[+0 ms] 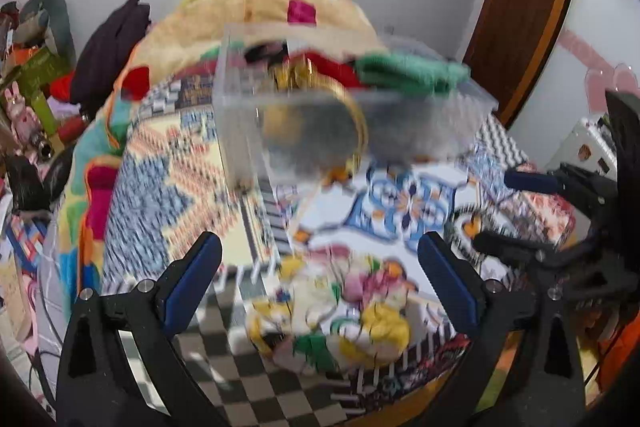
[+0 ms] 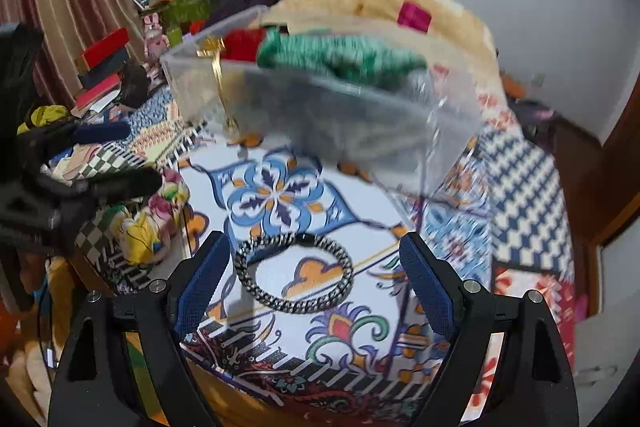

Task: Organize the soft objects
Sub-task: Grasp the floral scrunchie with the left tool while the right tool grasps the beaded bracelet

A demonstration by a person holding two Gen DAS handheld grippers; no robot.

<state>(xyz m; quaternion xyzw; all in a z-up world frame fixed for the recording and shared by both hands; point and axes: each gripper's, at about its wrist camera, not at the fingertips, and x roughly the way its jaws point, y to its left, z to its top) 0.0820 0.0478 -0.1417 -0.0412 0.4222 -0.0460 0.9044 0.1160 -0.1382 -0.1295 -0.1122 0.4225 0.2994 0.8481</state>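
Observation:
A clear plastic box [image 1: 344, 115] stands on the patterned bedspread and holds a green knit cloth [image 1: 412, 71], a red cloth [image 1: 336, 67] and a gold hoop [image 1: 352, 115]; it also shows in the right wrist view [image 2: 320, 115]. A floral bundle of cloth [image 1: 348, 311] lies between my open left gripper's [image 1: 320, 283] fingers, apart from them. A black-and-white braided ring [image 2: 294, 273] lies on the bedspread between my open right gripper's [image 2: 316, 287] fingers. The right gripper also shows at the right edge of the left wrist view [image 1: 516, 211], open.
A big tan plush [image 1: 264, 15] lies behind the box against the wall. Dark clothes [image 1: 112, 51] and a cluttered shelf with boxes and toys [image 2: 160, 19] stand at the left. A wooden door frame [image 1: 528, 7] is at the right.

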